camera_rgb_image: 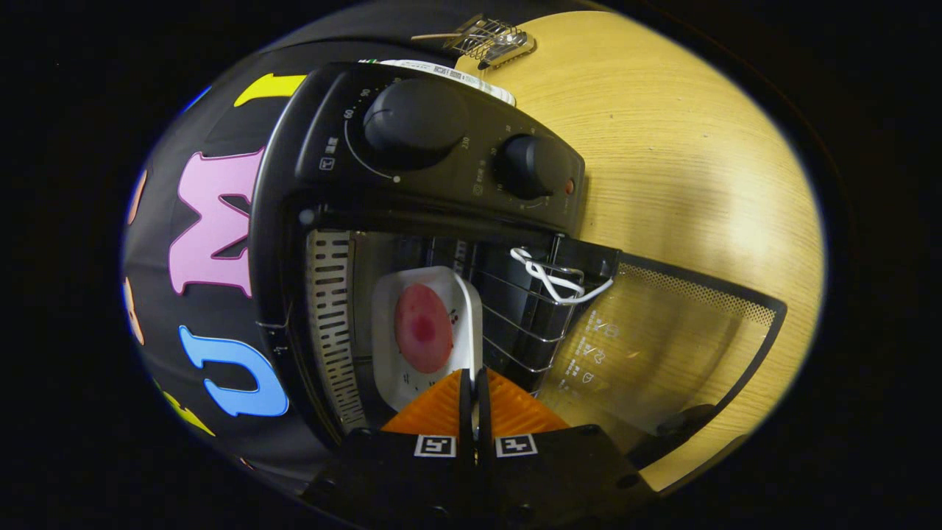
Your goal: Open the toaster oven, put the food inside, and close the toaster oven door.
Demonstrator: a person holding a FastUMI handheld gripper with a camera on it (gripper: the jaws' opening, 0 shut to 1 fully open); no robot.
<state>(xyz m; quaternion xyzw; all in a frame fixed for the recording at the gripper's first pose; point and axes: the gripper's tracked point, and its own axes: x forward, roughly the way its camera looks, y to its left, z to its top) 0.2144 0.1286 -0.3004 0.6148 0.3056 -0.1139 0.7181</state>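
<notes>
Here we look along the gripper (475,397) into the open oven (412,221), which appears rolled on its side in the frame. The jaws are drawn narrow, with only a slim gap between them, and what looks like the near edge of the tray (423,294) runs into that gap; we cannot tell whether both fingers press on it.

The tray is white and sits inside the oven cavity, just above the jaws at lower centre of the frame. On it lies the food (423,327), a round pink-red patty. To the right of the tray the wire rack (522,309) shows, with a white cord (552,280) looped at its front edge.

The glass door (662,346) hangs fully open toward the lower right (we see the wood grain through it), with its dark handle (681,423) at the bottom. Two black knobs (416,121) sit on the control panel at upper centre.

The oven stands on a pale wooden bench (699,147). At the top of the frame a small wire basket (493,37) rests on the bench, well apart from the door.
</notes>
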